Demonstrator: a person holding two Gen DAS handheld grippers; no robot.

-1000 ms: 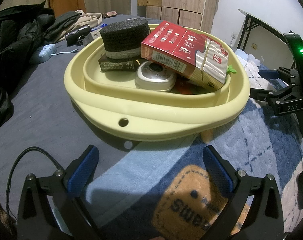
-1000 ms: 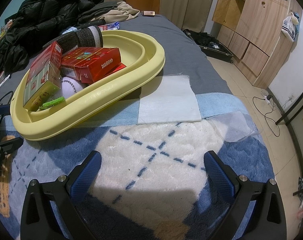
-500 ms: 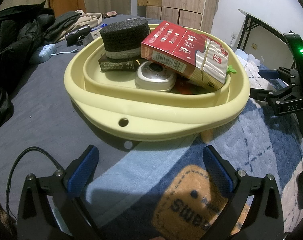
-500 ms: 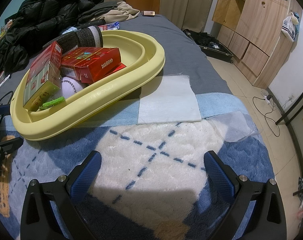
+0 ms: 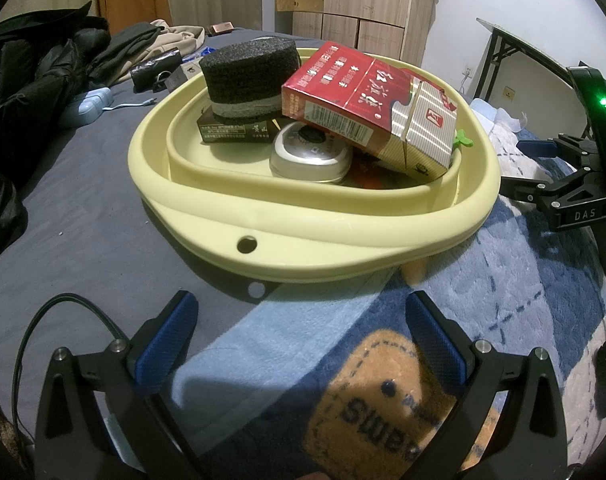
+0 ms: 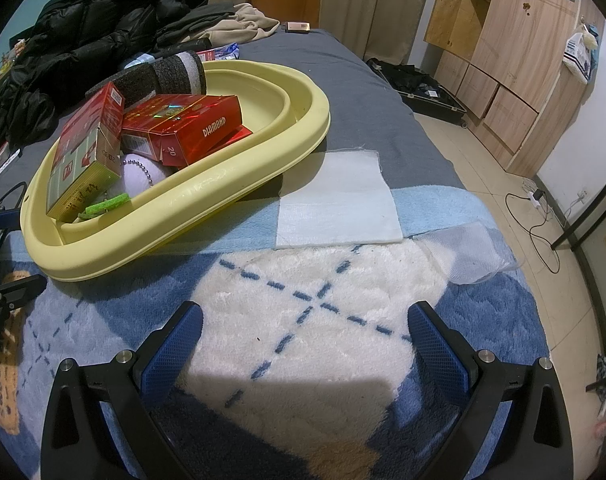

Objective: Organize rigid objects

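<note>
Both grippers have their blue-padded fingers spread wide, with nothing between them. Left gripper (image 5: 299,344) hovers over the blanket (image 5: 503,320), just short of the yellow basin (image 5: 303,236). Right gripper (image 6: 303,344) hovers over the white patch of the blanket (image 6: 315,320), with the basin (image 6: 207,196) ahead to its left. Basin contents: a black foam block (image 5: 247,70) on a dark box (image 5: 235,130), a tilted red carton (image 5: 367,108) leaning over a round tin (image 5: 309,156), a red "DIAMOND" box (image 6: 183,128), and a green clip (image 6: 105,205). A white cloth (image 6: 339,200) lies just beside the basin.
</note>
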